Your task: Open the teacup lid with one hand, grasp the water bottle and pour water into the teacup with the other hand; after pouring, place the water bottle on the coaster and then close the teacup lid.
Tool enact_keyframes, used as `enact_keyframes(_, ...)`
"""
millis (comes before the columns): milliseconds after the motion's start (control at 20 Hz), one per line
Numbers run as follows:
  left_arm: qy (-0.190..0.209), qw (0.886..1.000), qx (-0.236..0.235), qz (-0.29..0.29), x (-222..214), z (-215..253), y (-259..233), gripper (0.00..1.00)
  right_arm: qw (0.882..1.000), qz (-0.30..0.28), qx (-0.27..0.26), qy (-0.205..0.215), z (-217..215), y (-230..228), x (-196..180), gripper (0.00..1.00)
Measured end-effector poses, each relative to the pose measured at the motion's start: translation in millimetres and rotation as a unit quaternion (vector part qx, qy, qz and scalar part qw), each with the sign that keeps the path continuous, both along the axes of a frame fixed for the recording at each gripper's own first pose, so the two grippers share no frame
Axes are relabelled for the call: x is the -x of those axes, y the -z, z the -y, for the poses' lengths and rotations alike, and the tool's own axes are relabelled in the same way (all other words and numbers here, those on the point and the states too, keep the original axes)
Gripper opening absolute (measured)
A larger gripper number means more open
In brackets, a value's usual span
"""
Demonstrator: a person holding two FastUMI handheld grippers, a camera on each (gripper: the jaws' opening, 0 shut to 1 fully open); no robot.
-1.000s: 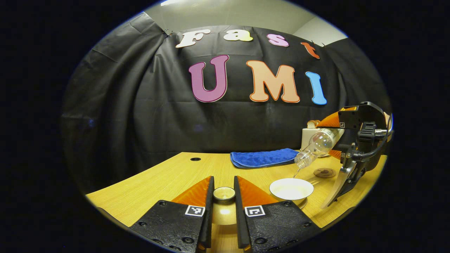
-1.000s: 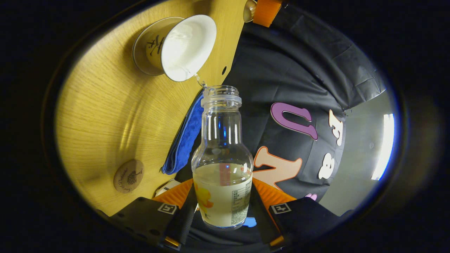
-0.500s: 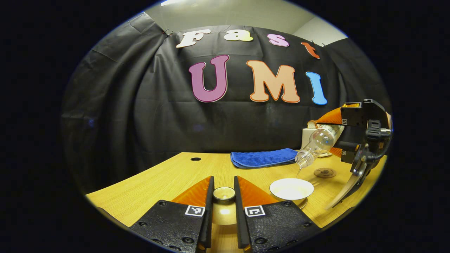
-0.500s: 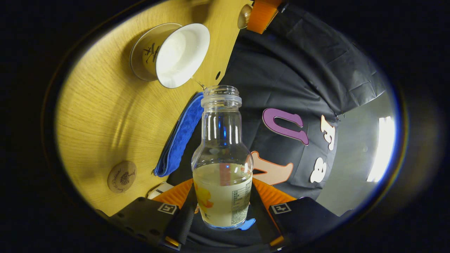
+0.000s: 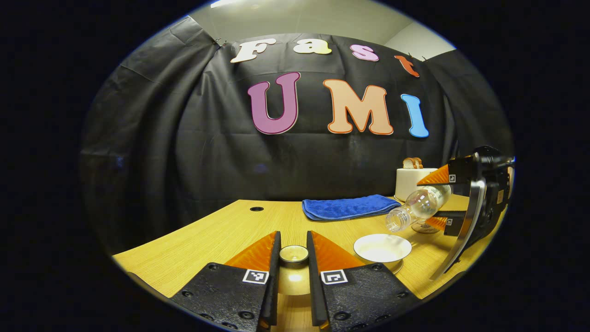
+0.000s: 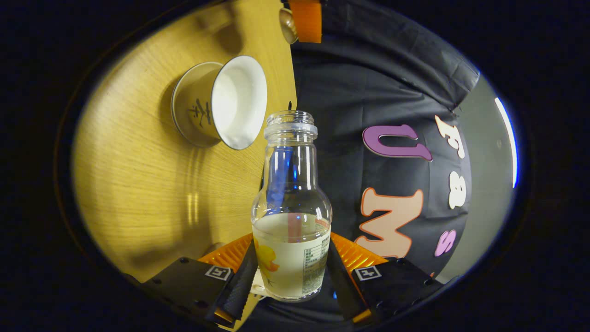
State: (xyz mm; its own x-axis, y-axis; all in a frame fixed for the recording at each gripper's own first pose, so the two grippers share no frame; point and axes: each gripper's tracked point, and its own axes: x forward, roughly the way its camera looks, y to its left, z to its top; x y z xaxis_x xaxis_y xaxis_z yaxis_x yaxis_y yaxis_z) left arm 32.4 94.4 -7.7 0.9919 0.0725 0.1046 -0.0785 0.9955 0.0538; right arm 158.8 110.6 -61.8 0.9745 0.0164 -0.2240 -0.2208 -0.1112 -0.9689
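My right gripper (image 6: 291, 251) is shut on the clear water bottle (image 6: 291, 184), which is capless and lies nearly level with its mouth toward the white teacup (image 6: 230, 108). No water runs from it. In the left gripper view the bottle (image 5: 417, 208) hangs just right of and above the open teacup (image 5: 381, 247), held by the right gripper (image 5: 438, 199). The round coaster (image 5: 421, 229) peeks out under the bottle. My left gripper (image 5: 293, 243) is shut on the knob of the teacup lid (image 5: 293, 255), held left of the cup.
A folded blue cloth (image 5: 343, 206) lies behind the teacup on the wooden table (image 5: 216, 235). A white toaster with bread (image 5: 409, 180) stands at the back right. A small round hole (image 5: 256, 209) sits in the tabletop near the black wall.
The thin stream of water into the teacup has stopped. The right gripper has dropped lower and swung right, levelling the bottle. The left gripper with the lid has stayed put.
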Motion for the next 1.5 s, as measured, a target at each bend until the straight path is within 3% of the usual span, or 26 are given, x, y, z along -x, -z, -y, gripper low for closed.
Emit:
enact_keyframes(150, 0.0, 1.0, 0.0, 0.0, 1, 0, 0, 0.26, 0.994, -0.037, -0.096, 0.025, -1, 14, 5, 0.84)
enact_keyframes(200, 0.0, 1.0, 0.0, 0.0, 1, 0, 0, 0.26, 0.99, -0.044, -0.127, 0.032, -1, 15, 6, 0.79)
enact_keyframes(400, 0.0, 1.0, 0.0, 0.0, 1, 0, 0, 0.26, 0.963, -0.05, -0.256, 0.063, 9, 6, 3, 0.82)
enact_keyframes(500, 0.0, 1.0, 0.0, 0.0, 1, 0, -1, 0.26, 0.941, -0.047, -0.325, 0.083, 18, 0, 0, 0.84)
enact_keyframes(600, 0.0, 1.0, 0.0, 0.0, 1, 0, 0, 0.26, 0.917, -0.033, -0.385, 0.096, 31, -15, -4, 0.8)
enact_keyframes(700, 0.0, 1.0, 0.0, 0.0, 0, 0, -1, 0.26, 0.898, -0.003, -0.428, 0.105, 50, -33, -15, 0.84)
enact_keyframes(750, -0.001, 1.0, 0.0, 0.0, 1, -1, 1, 0.26, 0.886, 0.009, -0.45, 0.111, 59, -42, -19, 0.8)
enact_keyframes(1050, -0.001, 1.0, 0.0, 0.001, 0, -1, 1, 0.27, 0.793, 0.006, -0.592, 0.14, 95, -39, -32, 0.82)
enact_keyframes(1300, -0.003, 1.0, 0.0, 0.001, -1, -1, 1, 0.26, 0.746, -0.01, -0.648, 0.152, 108, -20, -39, 0.83)
enact_keyframes(1500, -0.004, 1.0, 0.0, 0.001, 0, -2, 1, 0.26, 0.726, -0.024, -0.668, 0.162, 112, 6, -40, 0.82)
